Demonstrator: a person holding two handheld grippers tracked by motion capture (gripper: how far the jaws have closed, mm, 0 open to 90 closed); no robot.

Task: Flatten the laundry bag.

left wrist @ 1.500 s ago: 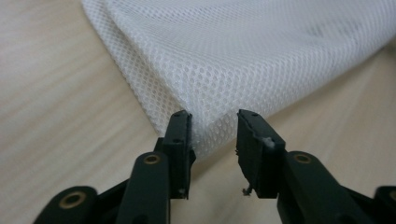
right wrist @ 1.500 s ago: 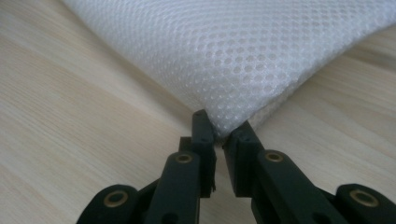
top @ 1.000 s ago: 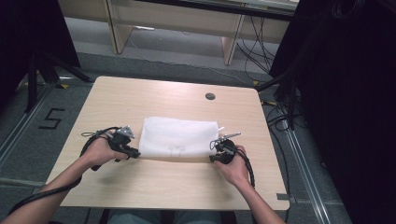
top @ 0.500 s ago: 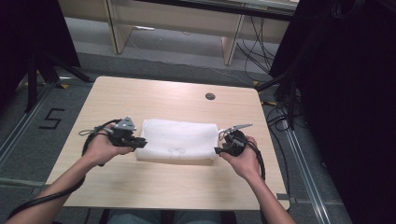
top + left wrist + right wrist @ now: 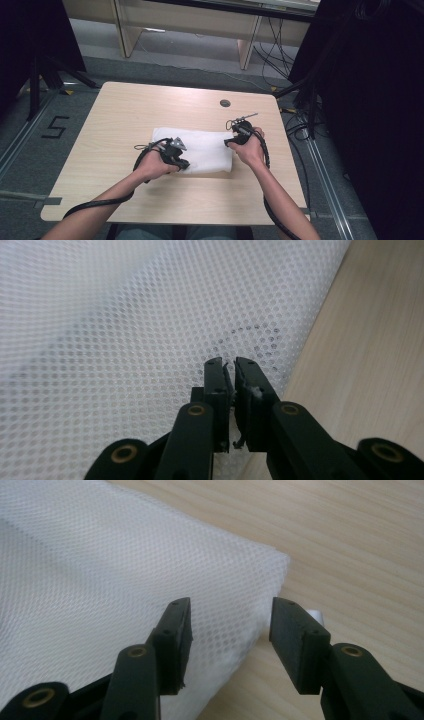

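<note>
A white mesh cloth (image 5: 207, 145) lies folded on the wooden table (image 5: 135, 105). My left gripper (image 5: 183, 164) rests on its front left part. In the left gripper view its jaws (image 5: 229, 362) have just been closing and stand almost together, pinching the mesh cloth (image 5: 125, 315), which puckers at their tips. My right gripper (image 5: 227, 143) is at the cloth's right edge. Its jaws (image 5: 230, 615) have just been opening and stand wide apart. The corner of the cloth (image 5: 100, 555) lies loose under and between them, with no pad touching it.
A round cable hole (image 5: 225, 103) is set in the table behind the cloth. Bare wood surrounds the cloth on all sides. A small white tab (image 5: 316, 615) pokes out beside the right jaw. Black cables trail from both grippers toward the front edge.
The left gripper has moved right, from the cloth's left edge onto the cloth, taking the front left part along. The right gripper has opened, released the right edge and drawn back slightly.
</note>
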